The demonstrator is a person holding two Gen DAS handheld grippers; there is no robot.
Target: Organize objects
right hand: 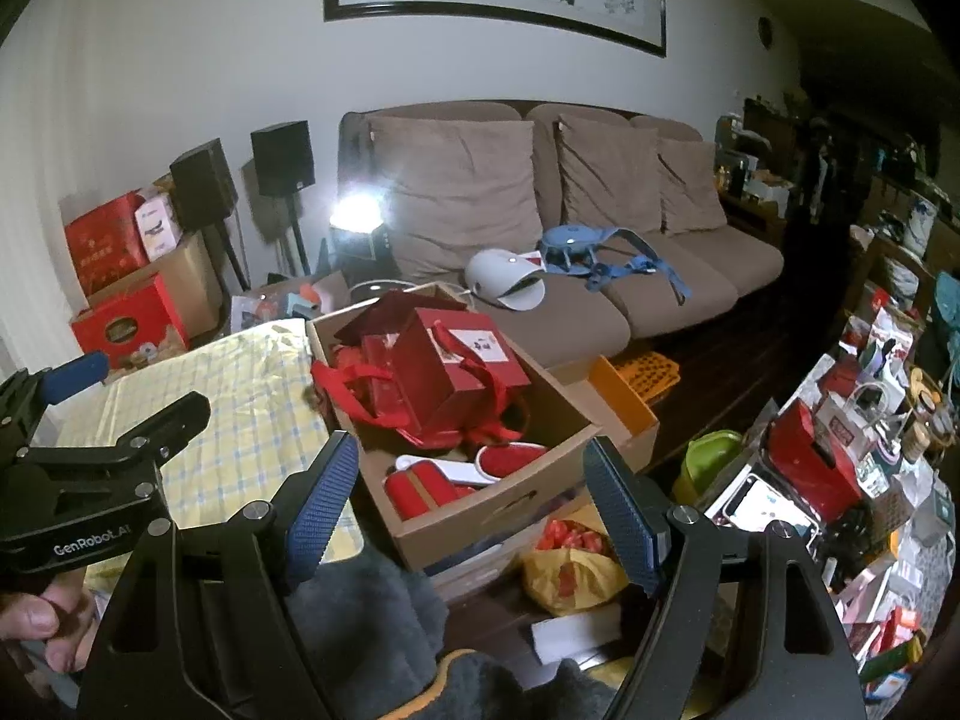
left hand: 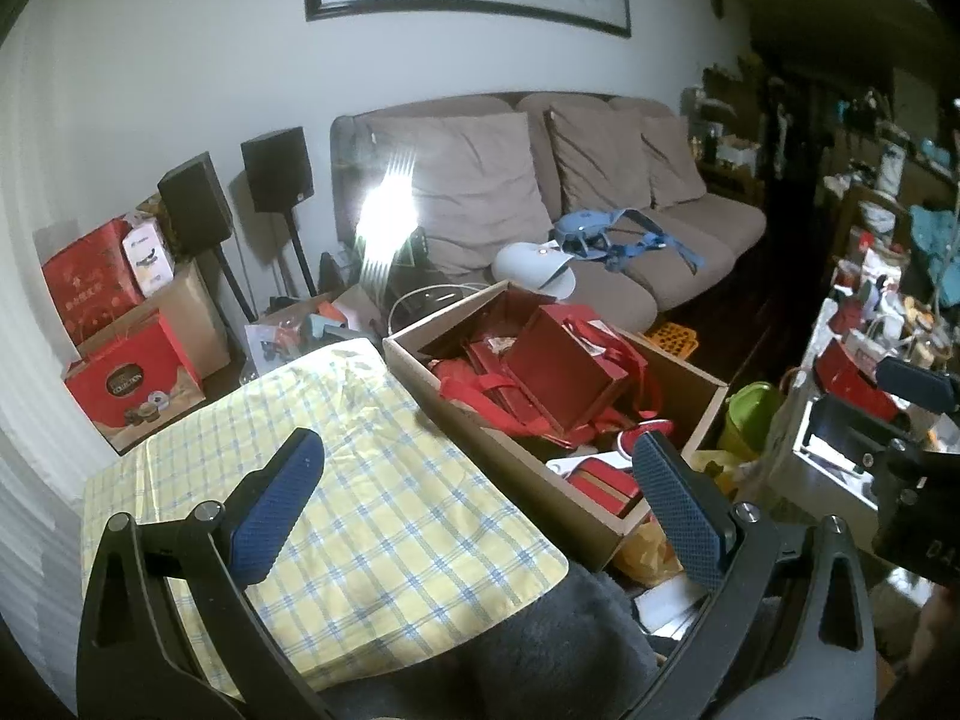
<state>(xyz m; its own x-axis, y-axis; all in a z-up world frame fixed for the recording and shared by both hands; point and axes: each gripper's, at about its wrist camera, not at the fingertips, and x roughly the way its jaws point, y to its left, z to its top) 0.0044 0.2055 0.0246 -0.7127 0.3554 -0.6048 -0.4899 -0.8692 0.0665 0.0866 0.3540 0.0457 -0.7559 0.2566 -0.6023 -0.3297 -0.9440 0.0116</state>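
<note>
Grey fleece nearest, right gripper jaws spread wide, empty, left gripper likewise.

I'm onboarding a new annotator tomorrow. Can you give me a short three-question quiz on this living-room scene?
1. True or false: the right gripper holds a red bag.
2. What lies on the sofa? A) blue harness B) laptop C) shoes
3. What colour is the checked cloth beside the cardboard box?

Key: 1 false, both grippers are open and empty; 2 A, the blue harness; 3 yellow.
</note>
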